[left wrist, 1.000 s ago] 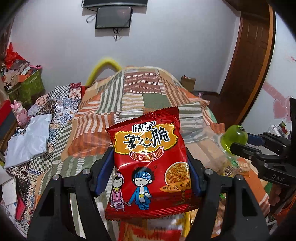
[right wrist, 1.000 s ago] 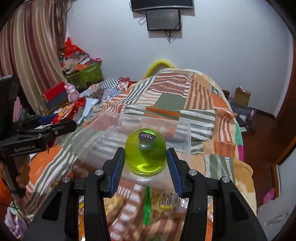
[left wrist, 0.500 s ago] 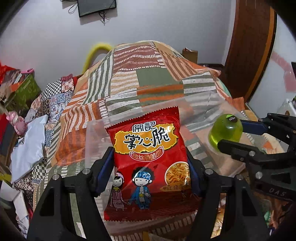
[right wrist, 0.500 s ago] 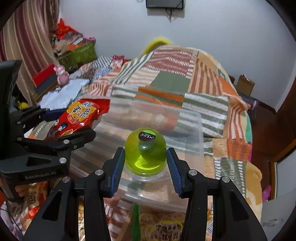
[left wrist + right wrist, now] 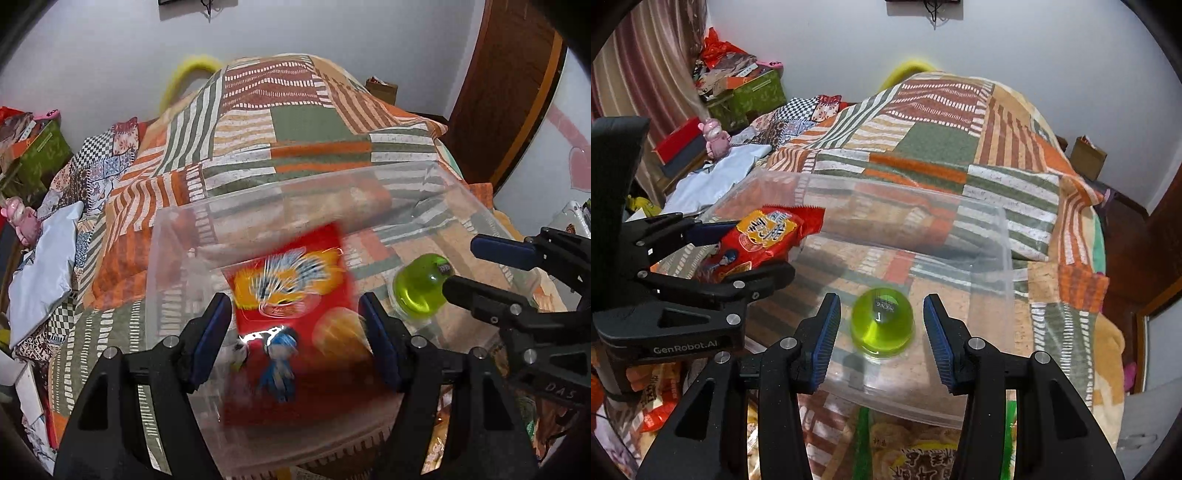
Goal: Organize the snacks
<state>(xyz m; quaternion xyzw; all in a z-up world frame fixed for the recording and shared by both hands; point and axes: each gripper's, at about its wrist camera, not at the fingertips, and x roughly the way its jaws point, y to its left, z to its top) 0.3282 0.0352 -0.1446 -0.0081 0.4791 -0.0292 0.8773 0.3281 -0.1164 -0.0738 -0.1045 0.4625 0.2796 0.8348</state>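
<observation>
A: What's off to the left of the clear plastic bin [image 5: 1004,236]?

B: Left of the bin, on the bed, you have a pale blue cloth [image 5: 40,266] and a pink toy figure [image 5: 714,138]. A green box [image 5: 753,94] of clutter stands behind them by the wall.

A: And my left tool [image 5: 295,332]?

B: Your left tool sits over the bin's left part with its jaws spread. In the left wrist view the red noodle snack bag [image 5: 295,306] shows between the blue pads [image 5: 208,339], blurred, with a gap on the left side. In the right wrist view the red noodle snack bag [image 5: 764,240] lies tilted over the bin's left rim, between the fingers of the left tool [image 5: 735,251]. I cannot tell if either pad touches it.

A: Further right?

B: Your right tool [image 5: 881,336] is over the bin's near right part, jaws parted, released. The green jelly cup [image 5: 882,325] stands dome-up on the bin floor between the pads, clear of both. From the left wrist the green jelly cup [image 5: 419,291] appears just beyond the near finger of the right tool [image 5: 484,273].

A: Around the bin?

B: The bin rests on the patchwork blanket [image 5: 942,147]. More snack packets [image 5: 923,454] lie near its front edge.
</observation>
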